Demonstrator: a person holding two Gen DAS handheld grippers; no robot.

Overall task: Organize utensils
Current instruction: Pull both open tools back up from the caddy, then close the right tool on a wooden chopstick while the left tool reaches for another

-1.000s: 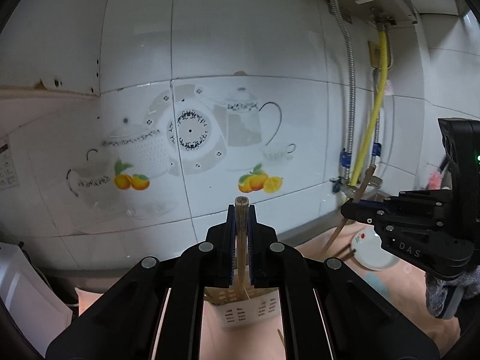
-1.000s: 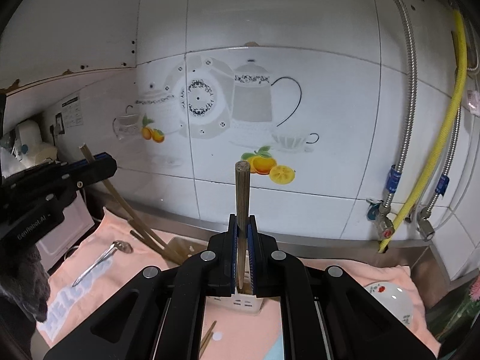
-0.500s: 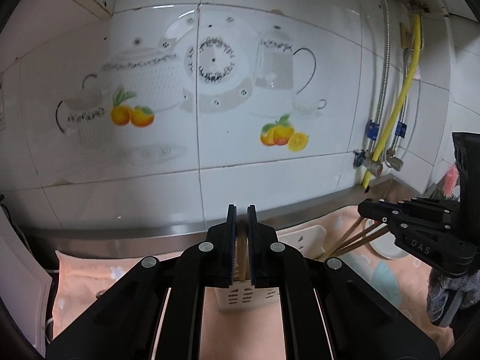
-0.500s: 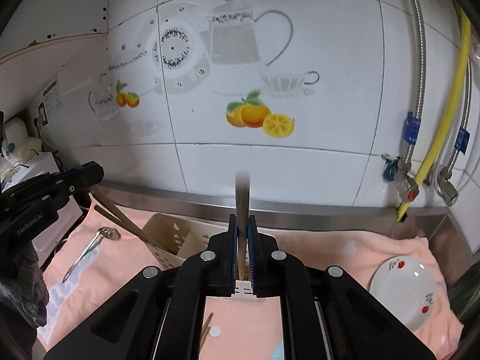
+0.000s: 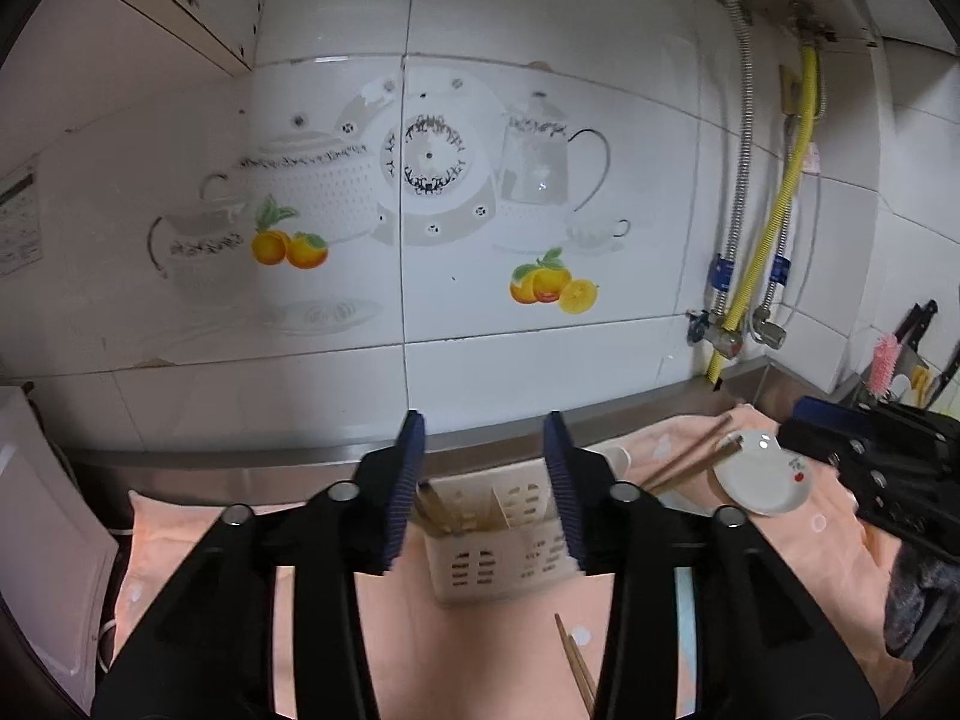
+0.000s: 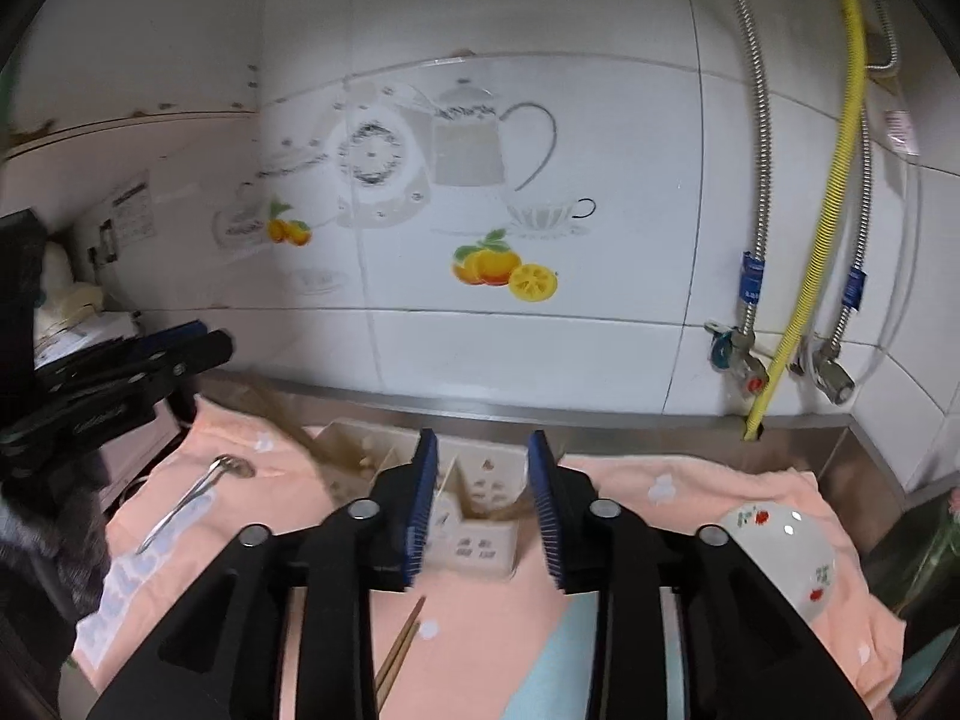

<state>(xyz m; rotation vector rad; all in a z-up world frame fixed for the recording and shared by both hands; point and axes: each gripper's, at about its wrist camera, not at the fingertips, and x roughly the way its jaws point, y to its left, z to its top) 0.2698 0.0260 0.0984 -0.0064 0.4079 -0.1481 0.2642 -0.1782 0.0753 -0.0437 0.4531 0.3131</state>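
A cream slotted utensil holder (image 5: 498,540) stands on the peach cloth, with wooden chopsticks (image 5: 438,513) standing in its left compartment. My left gripper (image 5: 485,483) is open and empty just above it. Two more chopsticks (image 5: 690,459) lean out of the holder to the right. In the right wrist view my right gripper (image 6: 483,501) is open and empty above the same holder (image 6: 474,516), where a blurred chopstick (image 6: 282,414) leans left. A loose pair of chopsticks (image 6: 399,654) lies on the cloth in front. A metal spoon (image 6: 192,495) lies at the left.
A small white plate (image 5: 759,471) with red fruit print sits right of the holder. The tiled wall with a steel ledge (image 5: 480,432) is close behind. Yellow and metal hoses (image 6: 804,276) hang at the right. A white appliance (image 5: 42,540) stands at the left edge.
Both grippers were shut on upright chopsticks. They lowered them into the holder and have now opened, leaving the chopsticks in it.
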